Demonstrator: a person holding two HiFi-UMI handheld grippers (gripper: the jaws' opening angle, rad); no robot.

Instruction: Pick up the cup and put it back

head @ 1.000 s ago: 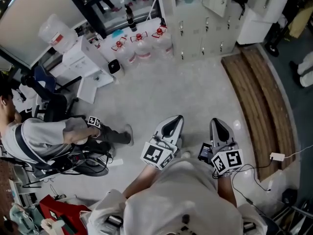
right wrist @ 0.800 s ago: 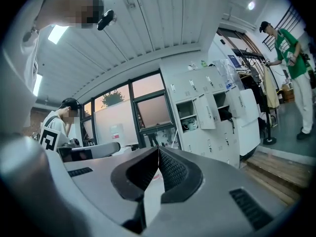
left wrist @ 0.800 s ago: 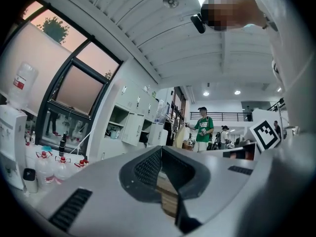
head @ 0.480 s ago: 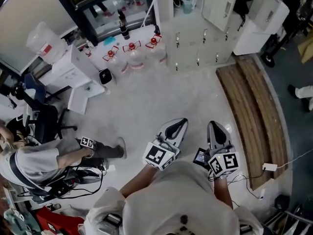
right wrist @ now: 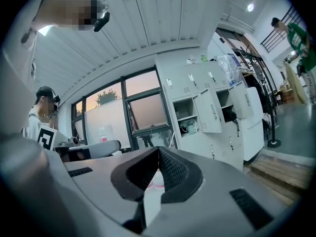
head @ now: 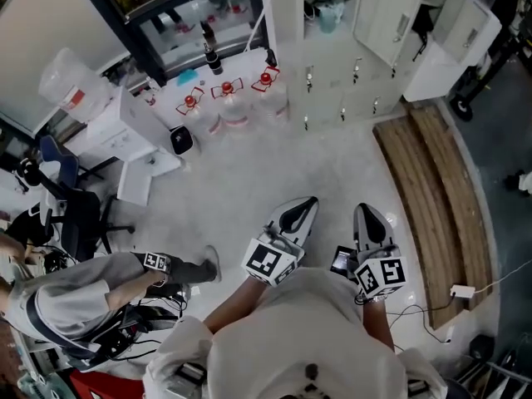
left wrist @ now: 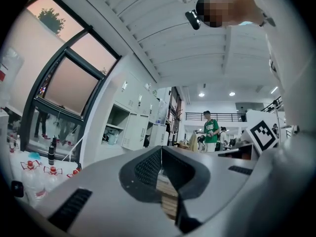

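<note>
Head view: left gripper [head: 306,203] and right gripper [head: 366,210] sit side by side at six o'clock, both level above the floor [head: 274,165]. Water jugs [head: 229,106] at eleven, lockers [head: 349,81] at one. Left gripper view: jaws pressed together, gripping nothing. Right gripper view: jaws pinched together too, gripping nothing. The cup shows in no view.

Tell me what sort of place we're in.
Probably an office or lab workroom: a row of grey lockers, big water bottles standing on the floor, and an office chair at left.
</note>
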